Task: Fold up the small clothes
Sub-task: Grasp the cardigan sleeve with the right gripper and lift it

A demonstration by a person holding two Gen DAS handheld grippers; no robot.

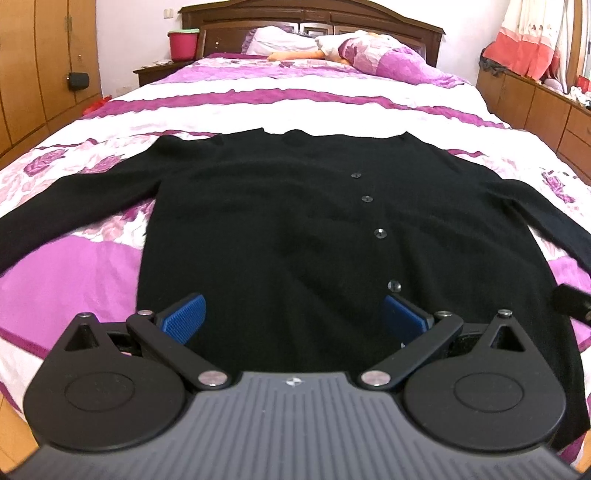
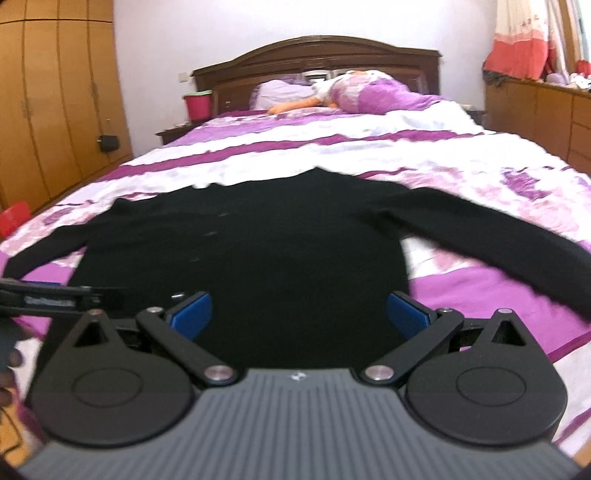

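A black buttoned cardigan (image 1: 280,206) lies flat, front up, on the bed, sleeves spread to both sides. It also shows in the right wrist view (image 2: 280,236). My left gripper (image 1: 295,314) is open over the hem, left of the button row (image 1: 379,233), its blue pads (image 1: 184,314) wide apart and empty. My right gripper (image 2: 299,314) is open over the hem's right part, also empty. The left gripper's side (image 2: 55,299) shows at the left edge of the right wrist view. The right gripper's tip (image 1: 572,299) shows at the right edge of the left wrist view.
The bed has a purple and white floral cover (image 1: 295,99), with pillows (image 1: 384,55) by the wooden headboard (image 1: 306,18). A red bucket (image 1: 183,44) stands on a nightstand. Wooden wardrobes (image 2: 55,110) stand left, cabinets (image 2: 535,110) right.
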